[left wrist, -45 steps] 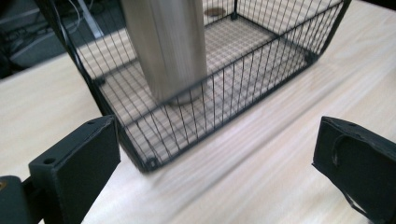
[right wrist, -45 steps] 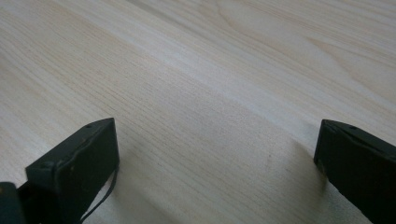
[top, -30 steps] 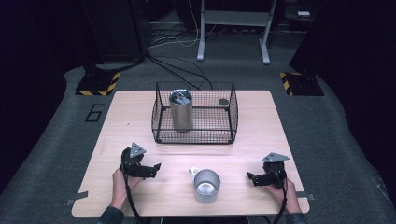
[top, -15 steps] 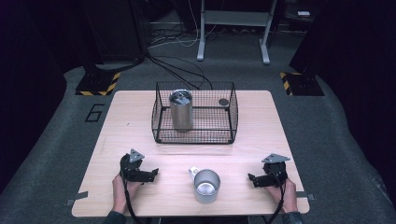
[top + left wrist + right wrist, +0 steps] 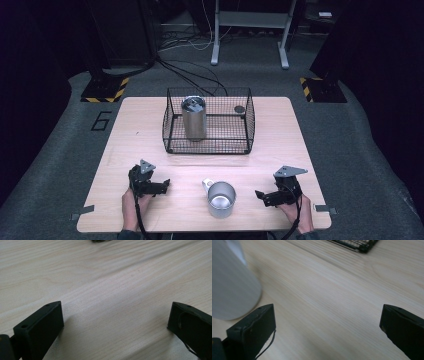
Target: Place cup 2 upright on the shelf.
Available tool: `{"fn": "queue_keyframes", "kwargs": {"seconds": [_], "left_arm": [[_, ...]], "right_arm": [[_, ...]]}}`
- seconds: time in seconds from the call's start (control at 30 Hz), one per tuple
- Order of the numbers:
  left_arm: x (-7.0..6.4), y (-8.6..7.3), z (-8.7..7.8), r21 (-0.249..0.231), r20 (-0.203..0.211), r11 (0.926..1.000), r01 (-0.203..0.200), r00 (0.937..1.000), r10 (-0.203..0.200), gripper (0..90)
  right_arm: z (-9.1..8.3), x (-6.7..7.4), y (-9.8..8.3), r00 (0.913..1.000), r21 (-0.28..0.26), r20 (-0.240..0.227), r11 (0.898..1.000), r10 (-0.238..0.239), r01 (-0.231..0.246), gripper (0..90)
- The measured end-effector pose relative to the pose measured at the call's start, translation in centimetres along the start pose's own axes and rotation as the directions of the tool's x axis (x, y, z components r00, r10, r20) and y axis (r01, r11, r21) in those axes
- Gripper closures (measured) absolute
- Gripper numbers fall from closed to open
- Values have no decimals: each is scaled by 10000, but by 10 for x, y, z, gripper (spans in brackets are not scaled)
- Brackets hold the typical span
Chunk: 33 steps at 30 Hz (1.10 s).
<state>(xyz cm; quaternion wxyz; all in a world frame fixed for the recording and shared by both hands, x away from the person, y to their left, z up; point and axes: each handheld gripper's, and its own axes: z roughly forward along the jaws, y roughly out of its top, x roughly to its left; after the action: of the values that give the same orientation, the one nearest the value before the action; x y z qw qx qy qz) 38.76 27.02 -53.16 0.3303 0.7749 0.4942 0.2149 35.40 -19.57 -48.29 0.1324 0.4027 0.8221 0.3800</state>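
Note:
A metal mug [image 5: 220, 198] with a small handle stands open-side up near the table's front edge, between the two grippers. My left gripper [image 5: 165, 185] rests low on the wood to the mug's left, its jaws wide open [image 5: 115, 322] over bare table. To the mug's right my right gripper [image 5: 259, 195] lies open too, jaws spread [image 5: 328, 327] with nothing between them; the mug's pale side [image 5: 232, 287] shows at the left of the right gripper view. A tall steel tumbler [image 5: 193, 118] stands upright inside the black wire basket [image 5: 248, 120].
The wire basket sits at the table's middle back, with a small dark round object [image 5: 239, 109] in its far right corner. The basket's edge [image 5: 354, 245] shows at the top of the right gripper view. Cables and stand legs lie on the floor beyond the table.
Both grippers have sunk a little toward the table's front edge. The mug and basket have not moved.

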Motion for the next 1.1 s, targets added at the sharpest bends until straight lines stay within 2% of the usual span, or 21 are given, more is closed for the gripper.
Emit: {"fn": "queue_keyframes", "kwargs": {"seconds": [0.07,0.2,0.27,0.37,0.47,0.53,0.73,0.87,0.93,0.97,1.07,1.1], "left_arm": [[0,0,0,-6,-14,10000,12,10000,-12,0],[-1,0,0,-24,-54,10000,6,10000,-6,1],[0,0,0,12,-39,10000,-36,10000,36,1],[1,0,-1,124,22,9998,-169,9999,169,2],[1,0,-1,123,21,9998,-173,9998,172,2],[0,0,-1,120,17,9998,-150,9999,149,2],[0,0,-1,148,20,9998,-126,9999,125,3],[0,0,-1,143,21,9998,-134,9999,134,3],[0,0,-1,128,17,9999,-108,9999,108,3],[0,0,-1,119,18,9999,-107,9999,106,3],[0,0,-1,102,12,9999,-79,10000,79,3],[0,0,-1,102,12,9999,-79,10000,79,3]], "right_arm": [[-7,12,6,9991,-199,-413,9998,-110,102,0],[-10,27,12,9967,-388,-740,9988,-334,306,1],[-11,39,16,9928,-454,-1008,9971,-654,611,4],[-11,50,20,9859,-544,-1499,9962,-749,674,4],[-11,58,24,9820,-477,-1599,9945,-1001,936,6],[-10,66,28,9756,-421,-1756,9911,-1316,1261,9],[-1,85,38,9601,-241,-2121,9832,-1822,1812,9],[5,93,44,9544,-205,-2274,9808,-1934,1938,9],[8,96,46,9468,-177,-2370,9753,-2180,2201,8],[8,98,46,9486,-167,-2345,9765,-2127,2148,8],[12,102,48,9403,-118,-2466,9710,-2343,2389,8],[13,104,49,9400,-72,-2497,9712,-2324,2382,8]]}}
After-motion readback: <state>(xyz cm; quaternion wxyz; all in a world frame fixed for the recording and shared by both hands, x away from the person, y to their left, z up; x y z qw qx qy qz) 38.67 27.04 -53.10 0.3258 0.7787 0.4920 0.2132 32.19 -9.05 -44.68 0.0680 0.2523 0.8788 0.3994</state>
